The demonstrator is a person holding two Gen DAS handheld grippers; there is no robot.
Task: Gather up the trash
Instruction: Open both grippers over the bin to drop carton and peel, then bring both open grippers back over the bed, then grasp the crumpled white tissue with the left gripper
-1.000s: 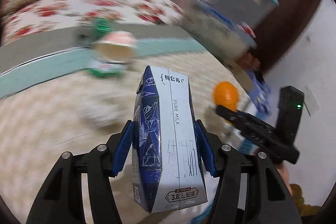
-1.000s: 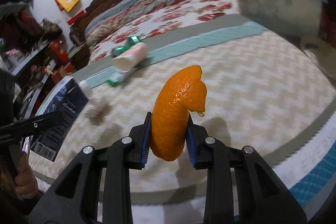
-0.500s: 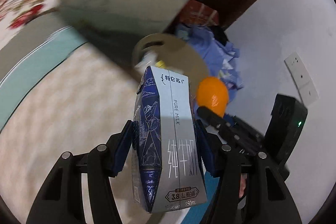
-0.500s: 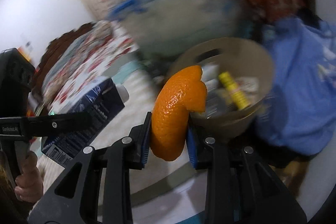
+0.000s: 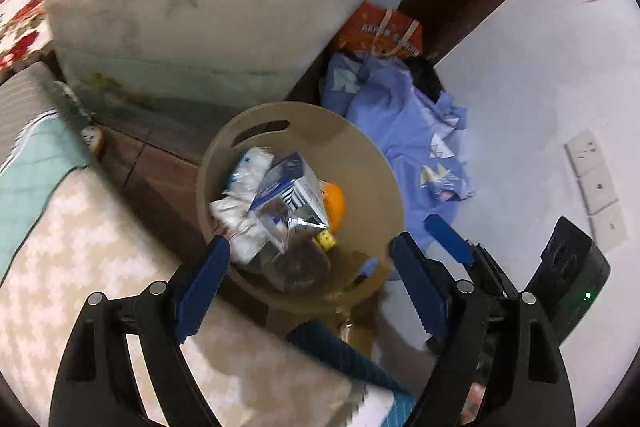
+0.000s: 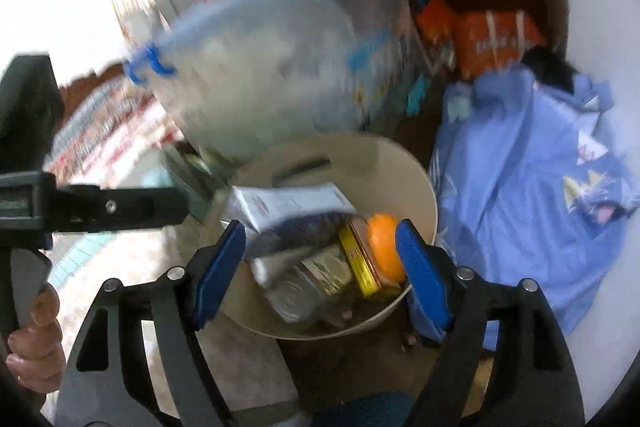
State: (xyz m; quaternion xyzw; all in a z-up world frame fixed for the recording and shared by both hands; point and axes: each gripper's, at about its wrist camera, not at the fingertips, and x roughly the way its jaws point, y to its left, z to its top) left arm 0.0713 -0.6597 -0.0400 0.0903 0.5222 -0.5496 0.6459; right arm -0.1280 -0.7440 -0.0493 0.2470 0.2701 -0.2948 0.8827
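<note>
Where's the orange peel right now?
In the beige trash bin, on the right side of the pile in both wrist views: the orange peel lies beside the milk carton, and in neither open gripper.

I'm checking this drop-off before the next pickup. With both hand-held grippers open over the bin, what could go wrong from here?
1. The tan bin looks heaped: the milk carton lies on top of other trash and might slide out.
2. The orange peel sits by the rim near the right hand-held gripper; it could get knocked out.
3. The left hand-held gripper hangs close to the rim and may nudge the bin.
</note>
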